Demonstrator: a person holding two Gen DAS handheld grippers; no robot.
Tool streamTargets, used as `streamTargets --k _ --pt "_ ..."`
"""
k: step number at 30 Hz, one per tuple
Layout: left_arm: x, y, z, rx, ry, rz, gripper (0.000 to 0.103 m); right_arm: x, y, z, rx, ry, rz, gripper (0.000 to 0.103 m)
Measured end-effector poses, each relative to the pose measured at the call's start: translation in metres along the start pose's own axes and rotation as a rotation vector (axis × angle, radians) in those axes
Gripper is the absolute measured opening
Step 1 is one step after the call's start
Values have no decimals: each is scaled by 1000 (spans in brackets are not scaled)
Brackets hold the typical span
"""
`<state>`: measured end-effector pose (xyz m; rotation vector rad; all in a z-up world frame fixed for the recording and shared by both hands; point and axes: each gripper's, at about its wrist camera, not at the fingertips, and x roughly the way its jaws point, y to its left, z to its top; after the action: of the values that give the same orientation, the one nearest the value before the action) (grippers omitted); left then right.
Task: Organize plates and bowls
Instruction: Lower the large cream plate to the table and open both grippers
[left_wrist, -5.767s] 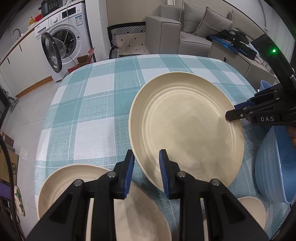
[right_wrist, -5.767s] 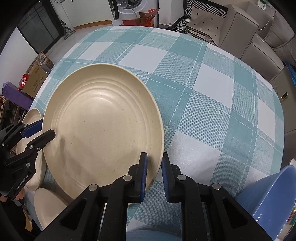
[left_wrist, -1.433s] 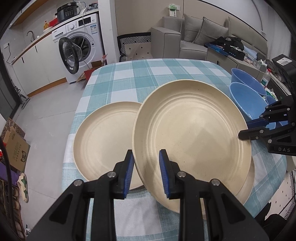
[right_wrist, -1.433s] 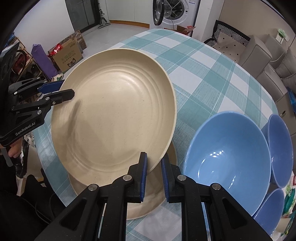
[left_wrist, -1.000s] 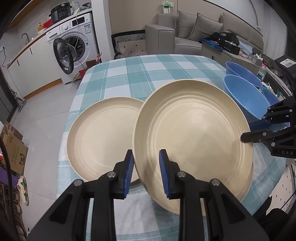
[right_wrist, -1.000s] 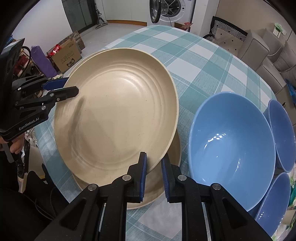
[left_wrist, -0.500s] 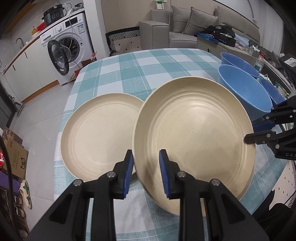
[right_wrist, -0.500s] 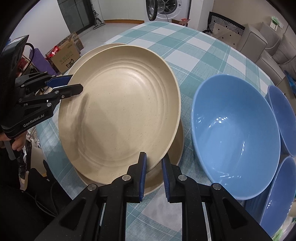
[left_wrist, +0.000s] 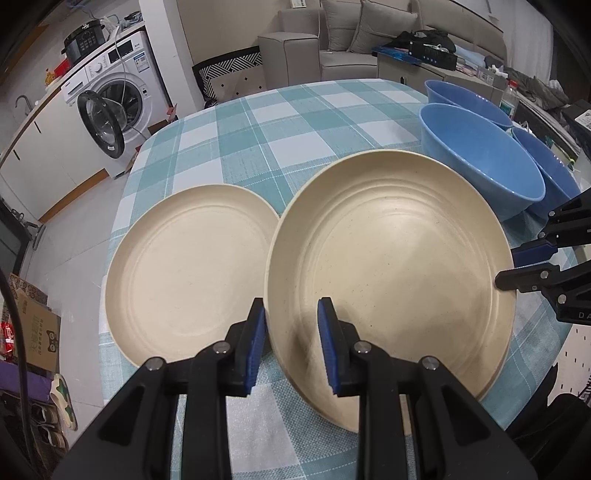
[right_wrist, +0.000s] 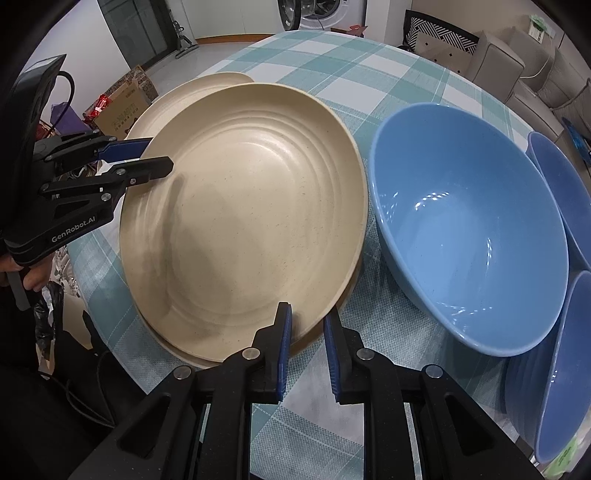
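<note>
- We hold one cream plate (left_wrist: 391, 258) between both tools: the left gripper (left_wrist: 291, 345) is clamped on its near-left rim, and the right gripper (right_wrist: 306, 341) is clamped on the opposite rim.
- In the right wrist view, the held plate sits over a second cream plate (right_wrist: 207, 360) of like size; only a thin crescent of the lower one shows along the near edge. Whether the two touch, we cannot tell.
- A third cream plate (left_wrist: 192, 273) lies flat on the checked tablecloth (left_wrist: 295, 122), just left of the held plate, its right rim hidden under the held plate's edge.
- On the right of the held plate stands a large blue bowl (right_wrist: 469, 225), just beside the plate rim. Two more blue bowls (right_wrist: 561, 195) stand beyond it, at the right edge of the table.
- Beyond the far end of the table we see a washing machine (left_wrist: 110, 96) with its door open, and a grey sofa (left_wrist: 343, 40). A cardboard box (left_wrist: 33, 332) stands on the floor at the left.
- Against the frame of half a second ago: the held plate is lower over the plate beneath, and less of the lower plate's rim shows. Both grips are unchanged.
</note>
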<state>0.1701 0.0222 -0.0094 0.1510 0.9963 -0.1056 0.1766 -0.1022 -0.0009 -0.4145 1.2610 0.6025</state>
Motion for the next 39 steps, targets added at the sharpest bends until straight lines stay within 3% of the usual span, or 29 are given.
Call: streamTargets --k 8,21,33,39 --pt "4 -8 2 53 24 34 26 2 -2 -3 5 -2 0 18" --pt "10 -16 1 99 51 65 26 9 7 -2 -68 10 -96 20" --pt "11 -17 -1 110 49 52 30 4 5 -3 -72 -7 -108 22" --pt "6 -24 0 125 30 39 39 -3 10 -4 -91 -23 -102 25"
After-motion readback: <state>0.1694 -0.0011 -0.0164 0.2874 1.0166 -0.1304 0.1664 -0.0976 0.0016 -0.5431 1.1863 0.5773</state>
